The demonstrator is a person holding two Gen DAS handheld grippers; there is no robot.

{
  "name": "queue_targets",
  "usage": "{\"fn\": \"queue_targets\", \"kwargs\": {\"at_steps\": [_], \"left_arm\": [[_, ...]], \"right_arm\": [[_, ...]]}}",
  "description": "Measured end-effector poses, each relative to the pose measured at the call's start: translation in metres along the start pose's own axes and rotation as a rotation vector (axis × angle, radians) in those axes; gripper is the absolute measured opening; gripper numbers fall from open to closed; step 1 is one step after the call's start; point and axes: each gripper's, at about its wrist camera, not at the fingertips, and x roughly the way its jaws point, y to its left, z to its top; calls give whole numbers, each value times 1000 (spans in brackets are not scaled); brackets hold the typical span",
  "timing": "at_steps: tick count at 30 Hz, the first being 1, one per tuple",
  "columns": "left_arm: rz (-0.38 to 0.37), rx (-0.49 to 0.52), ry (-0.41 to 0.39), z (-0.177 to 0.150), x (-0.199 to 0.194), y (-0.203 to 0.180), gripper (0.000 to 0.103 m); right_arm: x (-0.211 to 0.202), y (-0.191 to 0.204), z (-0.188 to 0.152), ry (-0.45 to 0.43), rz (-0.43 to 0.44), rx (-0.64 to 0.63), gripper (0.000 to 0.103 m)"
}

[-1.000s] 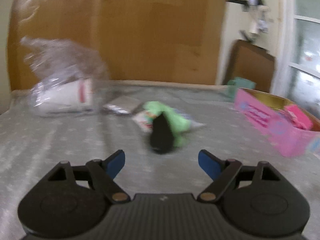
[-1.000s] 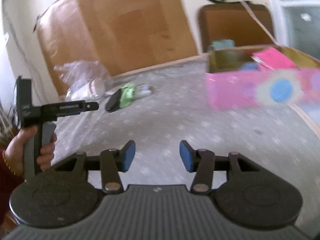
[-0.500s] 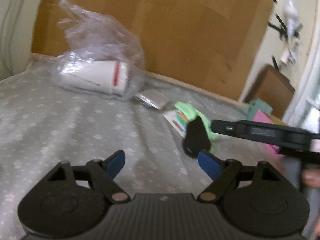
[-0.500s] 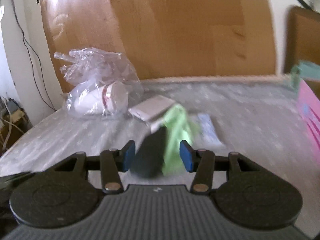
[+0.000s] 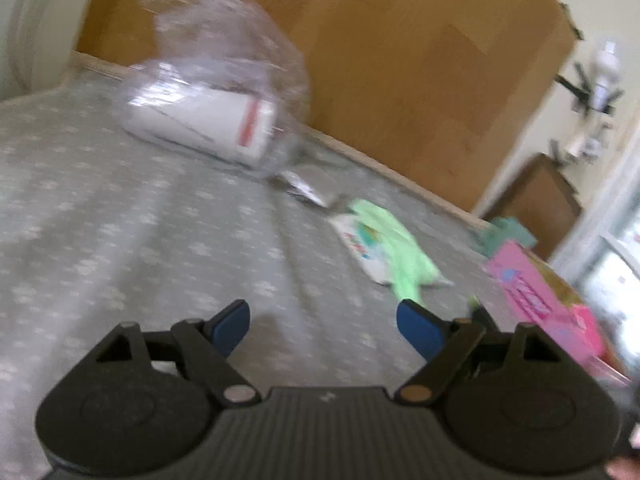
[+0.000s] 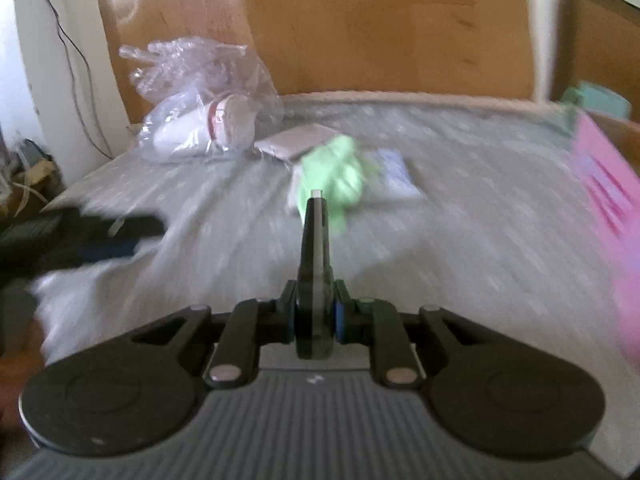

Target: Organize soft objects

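My right gripper (image 6: 315, 318) is shut on a flat black soft object (image 6: 315, 264) and holds it edge-on above the bed. A green soft cloth (image 6: 336, 168) lies behind it on a white printed packet (image 6: 394, 172); both show in the left wrist view, cloth (image 5: 396, 240) and packet (image 5: 360, 246). My left gripper (image 5: 322, 326) is open and empty above the grey patterned bedsheet (image 5: 120, 220). A pink box (image 5: 540, 300) stands at the right, also in the right wrist view (image 6: 608, 184).
A clear plastic bag with a white roll (image 6: 200, 120) lies at the back left, also in the left wrist view (image 5: 208, 120). A small silver packet (image 6: 296, 142) lies beside it. A wooden headboard (image 6: 360, 20) stands behind. The left gripper shows blurred at the left (image 6: 80, 240).
My right gripper has shut on the black object and lifted it off the green cloth. My left gripper has swung left and stays open.
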Motion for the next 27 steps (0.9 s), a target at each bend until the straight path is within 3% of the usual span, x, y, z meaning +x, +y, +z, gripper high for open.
{"fn": "queue_targets", "kwargs": {"at_steps": [3, 5, 6, 8, 10, 11, 12, 14, 18, 21, 27], "left_arm": [[-112, 54, 44, -5, 5, -11, 86], [-185, 135, 91, -13, 11, -28, 86], [-198, 180, 110, -17, 13, -37, 86], [-203, 238, 140, -26, 15, -58, 86], [-259, 205, 198, -34, 16, -76, 86], [-290, 195, 215, -41, 14, -88, 86], [-318, 197, 224, -48, 10, -103, 86], [-354, 212, 238, -59, 3, -129, 86], [-414, 240, 310, -78, 4, -177, 86], [-420, 293, 352, -91, 11, -209, 86], [-412, 368, 432, -119, 21, -239, 86]], "right_arm": [[-58, -25, -39, -31, -49, 53, 20], [-86, -40, -61, -49, -128, 83, 20], [-98, -48, -71, -53, -154, 101, 21], [-112, -67, -84, -56, -123, 186, 24], [-124, -81, -91, -83, -122, 247, 36], [-131, -83, -93, -116, -170, 240, 57], [-142, -85, -97, -163, -244, 219, 65], [-160, -86, -104, -224, -318, 175, 65], [-177, -85, -124, -256, -240, 194, 65], [-171, -73, -136, -237, -184, 139, 65], [-149, -56, -142, -219, -177, 4, 65]]}}
